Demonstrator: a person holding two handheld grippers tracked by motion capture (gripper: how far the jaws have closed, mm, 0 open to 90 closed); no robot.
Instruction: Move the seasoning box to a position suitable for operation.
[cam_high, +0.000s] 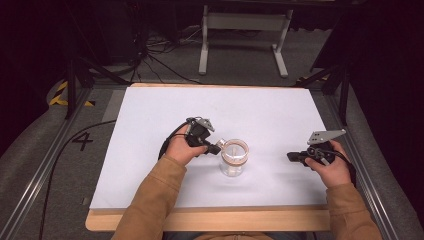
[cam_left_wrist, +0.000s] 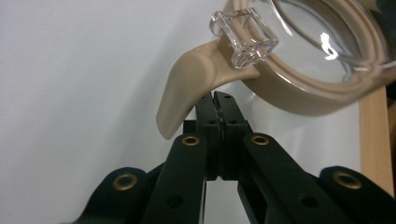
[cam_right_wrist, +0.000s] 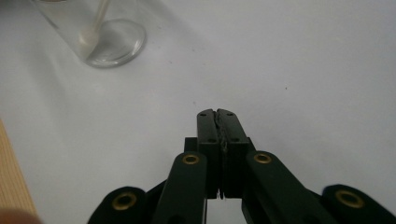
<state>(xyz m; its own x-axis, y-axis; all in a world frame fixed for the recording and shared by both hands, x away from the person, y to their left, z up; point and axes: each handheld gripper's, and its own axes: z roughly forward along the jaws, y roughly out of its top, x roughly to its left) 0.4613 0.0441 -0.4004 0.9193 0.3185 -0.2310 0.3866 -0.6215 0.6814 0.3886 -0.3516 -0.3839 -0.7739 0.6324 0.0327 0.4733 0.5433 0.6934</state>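
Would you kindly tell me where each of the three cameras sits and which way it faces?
High view: above the person's side, facing forward and down on the white table; both forearms, left gripper, right gripper.
Left gripper view: rides its shut jaws, under the beige lid tab of the clear glass jar.
Right gripper view: rides its shut jaws, facing the jar's base.
All three share the jar.

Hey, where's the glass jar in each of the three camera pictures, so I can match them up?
High view: the jar stands centre, just right of the left gripper.
Left gripper view: top right, its tan rim and tab above the shut jaws.
Right gripper view: top left, its base.
Shared landmark: the white table top.
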